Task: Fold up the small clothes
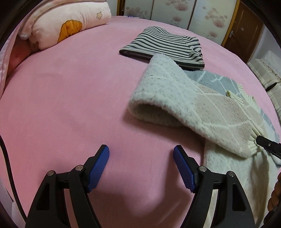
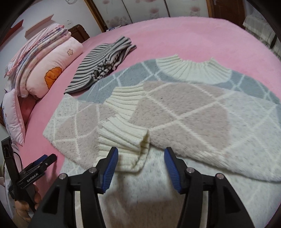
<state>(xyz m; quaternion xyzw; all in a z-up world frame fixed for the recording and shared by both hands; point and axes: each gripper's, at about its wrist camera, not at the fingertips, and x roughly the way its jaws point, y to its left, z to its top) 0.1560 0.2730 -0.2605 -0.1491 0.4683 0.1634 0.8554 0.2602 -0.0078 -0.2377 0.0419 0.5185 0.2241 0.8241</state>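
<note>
A fuzzy cream, pink and grey diamond-pattern sweater (image 2: 184, 112) lies flat on the pink bed, both sleeves folded across its chest. It also shows in the left wrist view (image 1: 202, 105). My right gripper (image 2: 140, 156) is open and empty, just above the ribbed cuff (image 2: 123, 135) of the left sleeve. My left gripper (image 1: 141, 154) is open and empty over bare pink sheet, left of the sweater; it also shows in the right wrist view (image 2: 46, 160). The tip of the right gripper (image 1: 267, 143) shows at the right edge of the left wrist view.
A folded black-and-white striped garment (image 1: 165, 46) (image 2: 101, 64) lies beyond the sweater. A pink pillow (image 1: 70, 22) and stacked bedding (image 2: 40, 57) sit at the bed's head, left. The pink sheet (image 1: 70, 105) stretches left of the sweater. Wardrobe doors (image 1: 202, 10) stand behind.
</note>
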